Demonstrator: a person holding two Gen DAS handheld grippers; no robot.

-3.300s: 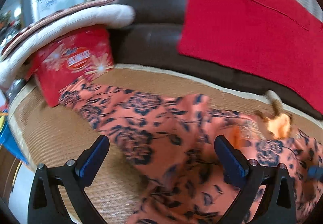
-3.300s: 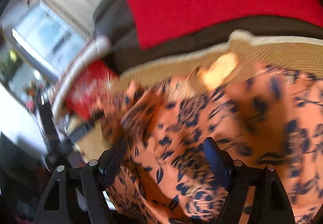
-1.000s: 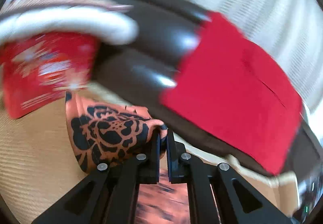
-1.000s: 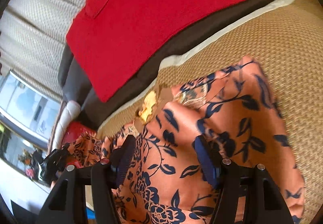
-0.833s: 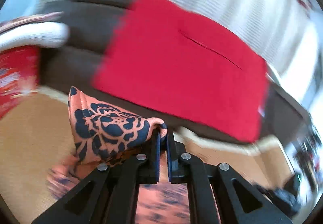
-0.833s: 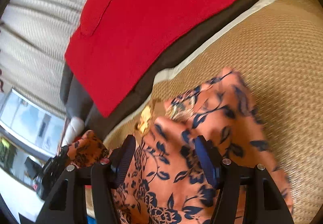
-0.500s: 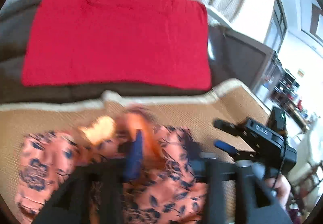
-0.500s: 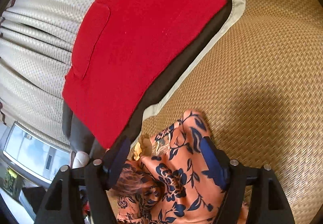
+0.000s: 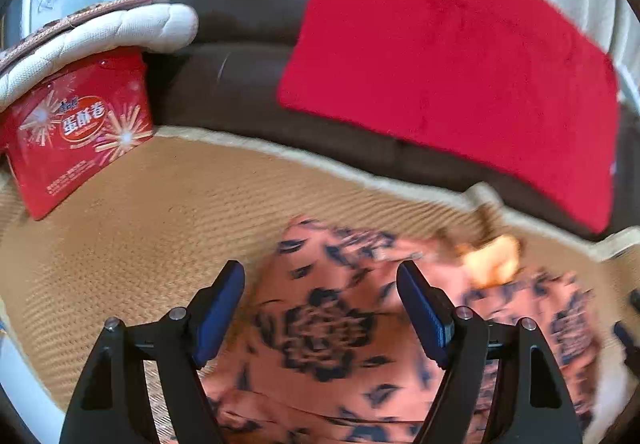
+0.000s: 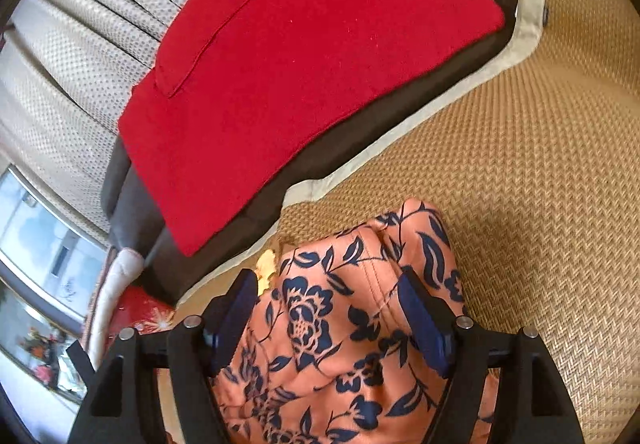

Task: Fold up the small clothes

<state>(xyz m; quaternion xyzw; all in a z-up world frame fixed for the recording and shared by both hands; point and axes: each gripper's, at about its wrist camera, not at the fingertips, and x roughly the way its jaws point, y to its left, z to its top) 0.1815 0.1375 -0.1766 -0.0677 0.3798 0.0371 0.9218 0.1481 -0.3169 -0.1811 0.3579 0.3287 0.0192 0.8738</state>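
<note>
An orange garment with a dark blue flower print [image 9: 332,328] lies folded over on the woven straw mat [image 9: 160,212]. My left gripper [image 9: 320,308] is open and empty, just above the garment's left part. My right gripper [image 10: 328,308] is open and empty, over the garment [image 10: 340,324] near its folded far end. A small yellow-orange tag or trim [image 9: 492,260] shows at the garment's far edge.
A dark sofa back [image 9: 240,44] with a red cloth [image 9: 440,56] draped on it runs behind the mat. A red snack bag [image 9: 76,128] and a white quilted cushion [image 9: 100,32] sit at the far left. Bare mat [image 10: 540,164] lies to the right of the garment.
My left gripper carried a pinched corner of the garment to the right, let it go and opened, then swung back left. The garment now lies folded over. My right gripper stayed open.
</note>
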